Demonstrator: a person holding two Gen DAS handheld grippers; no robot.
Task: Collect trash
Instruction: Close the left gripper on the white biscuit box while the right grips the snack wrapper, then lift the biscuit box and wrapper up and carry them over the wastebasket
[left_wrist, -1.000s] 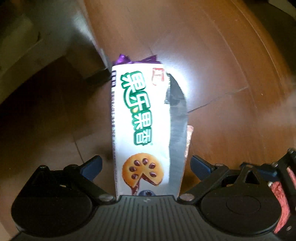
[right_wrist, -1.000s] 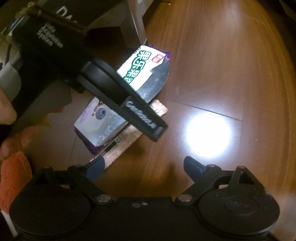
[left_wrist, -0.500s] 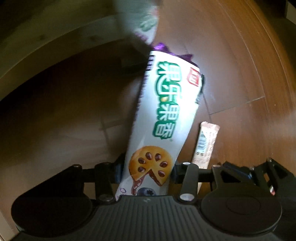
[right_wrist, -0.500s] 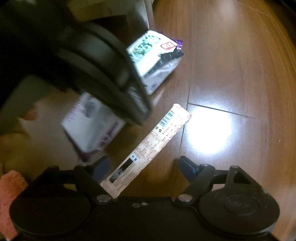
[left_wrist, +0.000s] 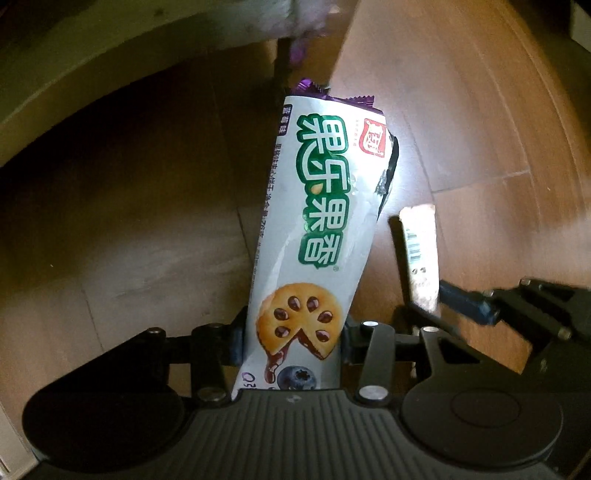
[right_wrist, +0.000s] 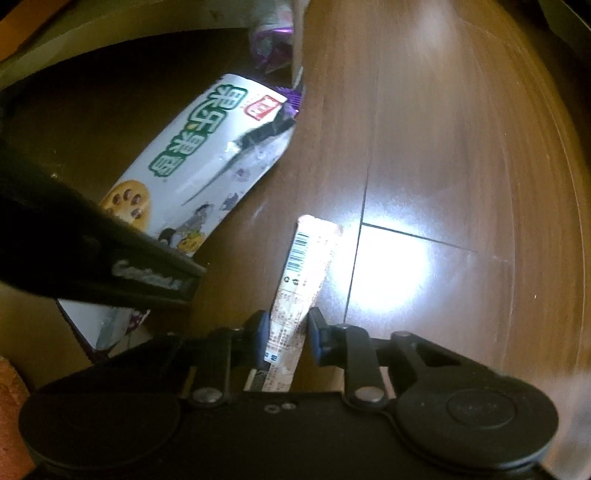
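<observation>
The left gripper (left_wrist: 291, 332) pinches the white biscuit wrapper (left_wrist: 317, 229) near its bottom end. The right gripper (right_wrist: 286, 332) is closing on the thin sachet (right_wrist: 299, 284), which sits between its jaws. Both pieces hang above the wooden floor (right_wrist: 443, 129). Pickup looks nearly done; next they need carrying to a bin, none visible. A second ago both grippers were spread wide and the sachet lay half under the wrapper.

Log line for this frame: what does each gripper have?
left gripper: shut on biscuit wrapper | right gripper: jaws closing around stick sachet | wooden floor
</observation>
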